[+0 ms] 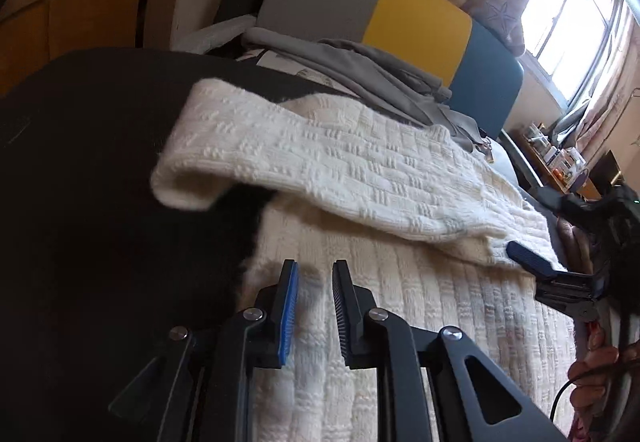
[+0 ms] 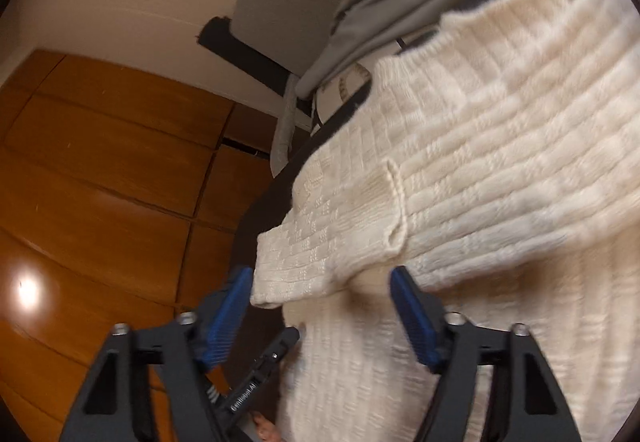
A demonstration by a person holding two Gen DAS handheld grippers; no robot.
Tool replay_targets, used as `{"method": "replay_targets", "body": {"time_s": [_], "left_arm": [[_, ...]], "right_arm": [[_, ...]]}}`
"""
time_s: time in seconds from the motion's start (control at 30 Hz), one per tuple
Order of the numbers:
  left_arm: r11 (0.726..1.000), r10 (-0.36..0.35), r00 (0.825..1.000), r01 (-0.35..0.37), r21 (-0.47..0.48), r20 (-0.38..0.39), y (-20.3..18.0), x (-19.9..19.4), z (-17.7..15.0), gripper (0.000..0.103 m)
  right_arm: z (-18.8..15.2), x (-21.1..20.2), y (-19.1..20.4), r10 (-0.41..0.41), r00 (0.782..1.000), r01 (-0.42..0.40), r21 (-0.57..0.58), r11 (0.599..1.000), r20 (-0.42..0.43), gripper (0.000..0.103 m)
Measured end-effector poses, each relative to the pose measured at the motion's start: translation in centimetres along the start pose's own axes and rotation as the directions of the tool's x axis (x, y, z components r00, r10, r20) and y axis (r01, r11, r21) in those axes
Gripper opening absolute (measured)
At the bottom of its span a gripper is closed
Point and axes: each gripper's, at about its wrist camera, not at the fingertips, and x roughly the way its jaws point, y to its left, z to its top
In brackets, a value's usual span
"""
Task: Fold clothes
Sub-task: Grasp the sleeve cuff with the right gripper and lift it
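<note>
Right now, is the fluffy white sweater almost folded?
Not yet. One sleeve already lies folded across the white sweater on the dark surface. The left tongs hover open above the sweater's edge, and the right tongs are open around the sleeve cuff, gripping nothing. The body looks unfolded, and a grey garment waits behind.

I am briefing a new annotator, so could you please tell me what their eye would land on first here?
The cream knitted sweater spread over the dark surface, one sleeve folded across its body. Both grippers hang over it with jaws apart: the left gripper and the right gripper. Behind lies crumpled grey clothing.
</note>
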Motion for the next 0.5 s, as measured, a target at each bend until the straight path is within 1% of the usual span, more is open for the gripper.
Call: {"method": "replay_targets", "body": {"time_s": [0.07, 0.13, 0.2, 0.3, 0.37, 0.4, 0.43, 0.5], "left_arm": [[1.000, -0.009, 1.000, 0.009, 0.003, -0.009, 0.1, 0.3, 0.0, 0.020], [1.000, -0.019, 1.000, 0.019, 0.007, -0.018, 0.1, 0.7, 0.1, 0.020], [1.000, -0.030, 0.999, 0.031, 0.004, -0.025, 0.3, 1.0, 0.1, 0.021], [0.998, -0.061, 0.998, 0.060, -0.022, -0.019, 0.8, 1.1, -0.2, 0.021], [0.997, -0.076, 0.997, 0.076, -0.028, -0.019, 1.0, 1.1, -0.3, 0.022], [0.996, -0.083, 0.996, 0.083, -0.033, -0.018, 1.1, 1.1, -0.3, 0.022], [0.995, -0.093, 0.996, 0.092, -0.043, -0.016, 1.3, 1.0, -0.3, 0.022], [0.990, -0.118, 0.993, 0.117, -0.075, -0.008, 1.8, 0.7, -0.4, 0.022]], "right_arm": [[-0.1, 1.6, -0.4, -0.012, 1.000, 0.013, 0.058, 0.998, -0.009, 0.062], [-0.2, 2.5, -1.0, -0.020, 1.000, 0.019, 0.109, 0.994, 0.008, 0.062], [-0.2, 3.0, -1.0, -0.041, 0.998, 0.035, 0.124, 0.992, 0.047, 0.061], [0.2, 4.2, -0.8, -0.041, 0.997, 0.030, 0.157, 0.987, 0.066, 0.061], [0.5, 5.0, -0.2, -0.085, 0.993, 0.074, 0.136, 0.988, 0.076, 0.053], [0.5, 5.6, 0.0, -0.126, 0.990, 0.117, 0.129, 0.985, 0.067, 0.036], [0.5, 6.3, 0.2, -0.168, 0.984, 0.160, 0.123, 0.980, 0.058, 0.009], [0.6, 7.2, 0.7, -0.228, 0.973, 0.224, 0.076, 0.972, 0.042, 0.008]]}}
